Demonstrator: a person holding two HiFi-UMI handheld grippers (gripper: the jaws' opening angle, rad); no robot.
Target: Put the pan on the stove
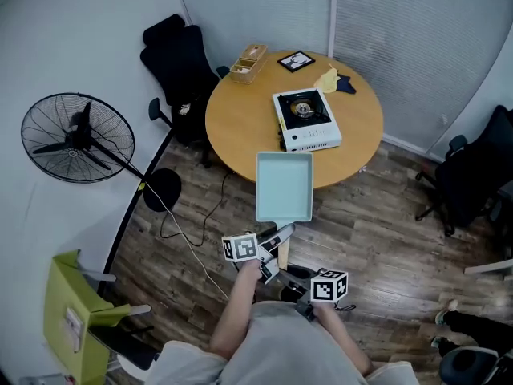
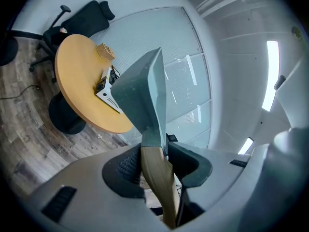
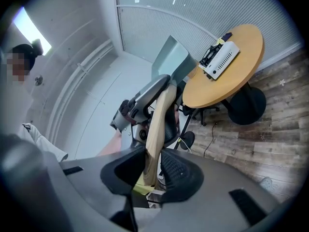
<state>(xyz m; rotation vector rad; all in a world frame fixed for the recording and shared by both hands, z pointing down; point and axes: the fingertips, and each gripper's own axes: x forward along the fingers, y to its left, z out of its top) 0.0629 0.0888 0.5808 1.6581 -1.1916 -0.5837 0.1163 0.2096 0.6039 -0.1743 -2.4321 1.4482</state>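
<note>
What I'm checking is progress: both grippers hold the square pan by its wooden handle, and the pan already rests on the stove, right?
No. The left gripper and right gripper do hold the pan by its wooden handle, but the head view shows it in the air short of the stove, not on it.

Small office, wood-plank floor [image 1: 385,239] throughout. Round wooden table [image 1: 240,127] upper middle of the head view, one black office chair [image 1: 178,62] at its upper left, another black chair [image 1: 473,175] at the right edge. Black pedestal fan [image 1: 77,138] stands left, by the white wall [image 1: 72,30]. Frosted glass panels [image 1: 417,38] along the top, a cable [image 1: 188,243] trailing over the floor, strip light [image 2: 272,74] on overhead.
</note>
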